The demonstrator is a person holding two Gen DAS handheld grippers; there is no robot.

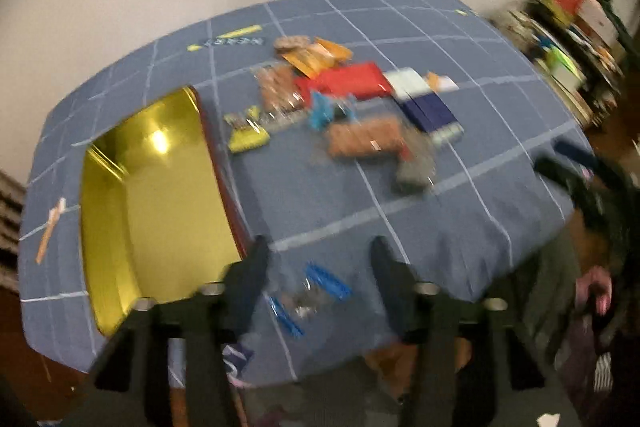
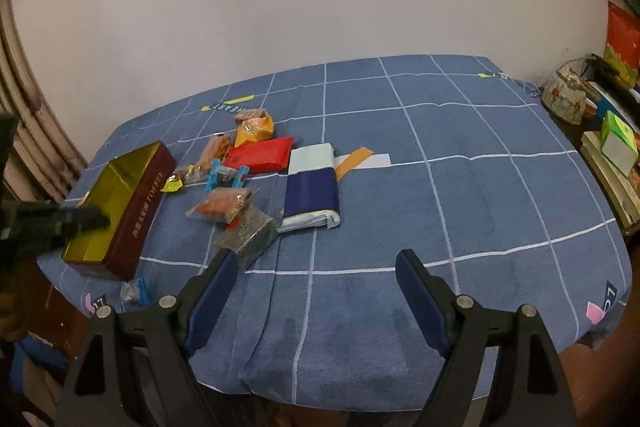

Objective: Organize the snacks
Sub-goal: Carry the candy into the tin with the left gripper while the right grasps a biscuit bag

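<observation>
The left gripper point(image 1: 318, 259), low in its blurred frame, has its jaws parted and released above a small blue-ended clear snack wrapper point(image 1: 310, 293) that seems to lie on the blue checked tablecloth point(image 1: 460, 211). At left sits an open gold-lined rectangular tin point(image 1: 160, 195). The right gripper point(image 2: 314, 269) is spread wide, empty, below a pile of wrapped snacks point(image 2: 256, 171) left of centre.

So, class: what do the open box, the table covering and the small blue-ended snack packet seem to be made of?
Open box: probably metal or foil-lined card; its gold inside mirrors a lamp, its outside is matt maroon.
Table covering: woven cloth, matt, with folds at the edge.
Blue-ended snack packet: thin clear plastic film, shiny and crinkled.
</observation>
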